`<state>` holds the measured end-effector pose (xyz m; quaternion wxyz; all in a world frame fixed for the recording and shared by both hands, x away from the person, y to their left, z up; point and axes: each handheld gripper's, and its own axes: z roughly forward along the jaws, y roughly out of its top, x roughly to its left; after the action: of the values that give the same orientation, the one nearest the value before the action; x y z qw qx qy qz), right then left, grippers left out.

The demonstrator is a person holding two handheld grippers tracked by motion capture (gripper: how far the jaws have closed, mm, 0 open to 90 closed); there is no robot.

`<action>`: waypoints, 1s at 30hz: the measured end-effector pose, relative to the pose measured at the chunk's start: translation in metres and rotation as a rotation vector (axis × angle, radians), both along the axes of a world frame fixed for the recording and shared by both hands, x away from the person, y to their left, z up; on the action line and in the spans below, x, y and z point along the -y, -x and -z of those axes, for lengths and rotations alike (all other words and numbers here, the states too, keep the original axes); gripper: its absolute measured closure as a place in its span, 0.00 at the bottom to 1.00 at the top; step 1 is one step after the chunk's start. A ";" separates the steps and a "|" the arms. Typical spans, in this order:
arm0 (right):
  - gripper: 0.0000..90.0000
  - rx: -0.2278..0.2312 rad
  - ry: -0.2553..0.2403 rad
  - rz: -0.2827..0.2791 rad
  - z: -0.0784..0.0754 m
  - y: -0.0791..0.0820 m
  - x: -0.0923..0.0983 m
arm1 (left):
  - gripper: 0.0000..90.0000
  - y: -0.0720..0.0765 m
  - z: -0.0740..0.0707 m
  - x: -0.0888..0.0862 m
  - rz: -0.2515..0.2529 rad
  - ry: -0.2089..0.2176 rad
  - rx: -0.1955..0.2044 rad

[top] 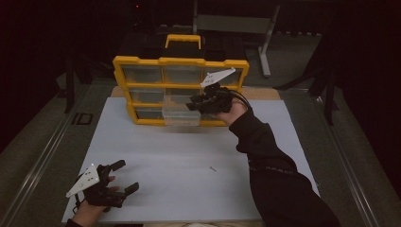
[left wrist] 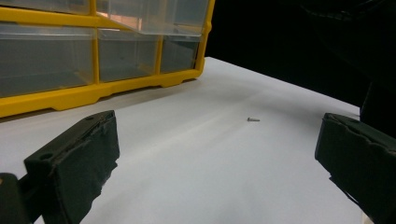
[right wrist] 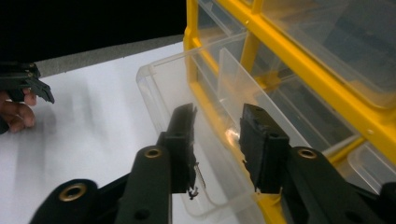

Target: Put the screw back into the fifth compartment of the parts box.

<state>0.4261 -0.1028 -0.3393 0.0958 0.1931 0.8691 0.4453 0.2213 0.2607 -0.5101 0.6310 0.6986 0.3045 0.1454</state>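
A yellow organizer point(top: 179, 61) with clear drawers stands at the back of the white table top point(top: 189, 189). One clear drawer point(top: 181, 116) is pulled out of its lower row. My right gripper point(top: 190, 104) hangs just over that drawer point(right wrist: 154, 84), with its jaws a little apart and nothing pressed between them point(right wrist: 218, 112). A small dark screw-like piece point(right wrist: 194, 187) shows low in the drawer by one jaw. My left gripper point(top: 127, 175) rests at the near left of the table, its jaws wide open point(left wrist: 217, 126). A small screw point(top: 213, 168) lies loose on the table, ahead of the left jaws point(left wrist: 253, 119).
The organizer point(left wrist: 93, 88) has a yellow carry handle point(top: 182, 40) on top and several shut clear drawers. A metal frame point(top: 265, 42) stands behind the table on a dark floor. The person's dark sleeve point(top: 279, 179) crosses the table's right side.
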 end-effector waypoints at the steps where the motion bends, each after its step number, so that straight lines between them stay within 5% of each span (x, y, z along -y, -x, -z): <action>1: 0.71 0.000 -0.008 0.002 -0.001 0.002 0.002 | 0.01 0.000 0.000 0.000 0.000 0.000 0.000; 14: 0.56 0.021 -0.046 0.028 0.001 0.028 0.023 | 0.01 0.000 0.000 0.000 0.004 -0.005 0.000; 30: 0.31 -0.018 -0.054 0.073 0.037 0.057 0.055 | 0.01 -0.001 0.000 0.001 0.004 -0.006 -0.003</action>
<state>0.3693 -0.1577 -0.3759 0.0989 0.2315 0.8498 0.4631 0.2219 0.2598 -0.5105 0.6287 0.7013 0.3036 0.1441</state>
